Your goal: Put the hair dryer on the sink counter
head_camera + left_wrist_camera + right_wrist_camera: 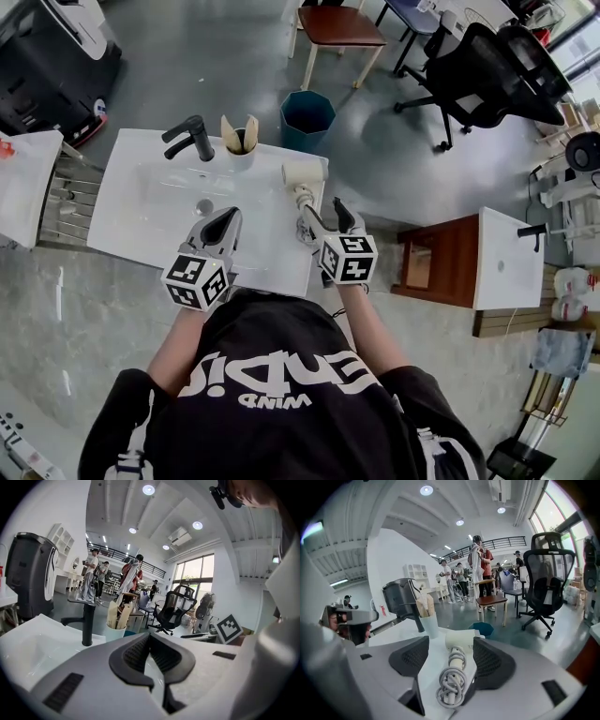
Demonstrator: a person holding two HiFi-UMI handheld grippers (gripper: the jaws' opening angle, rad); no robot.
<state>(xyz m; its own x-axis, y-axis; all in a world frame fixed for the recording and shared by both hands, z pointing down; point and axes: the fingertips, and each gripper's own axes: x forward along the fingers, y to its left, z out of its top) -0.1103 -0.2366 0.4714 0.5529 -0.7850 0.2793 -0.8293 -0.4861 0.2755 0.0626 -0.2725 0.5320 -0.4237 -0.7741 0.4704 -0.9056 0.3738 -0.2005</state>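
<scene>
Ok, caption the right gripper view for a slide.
Open hand-held gripper straddles the hair dryer lying on the sink counter.

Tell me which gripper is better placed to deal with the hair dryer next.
Right. The hair dryer lies on the sink counter between the open jaws of the right gripper. The left gripper is shut and empty, off to the side over the basin.
</scene>
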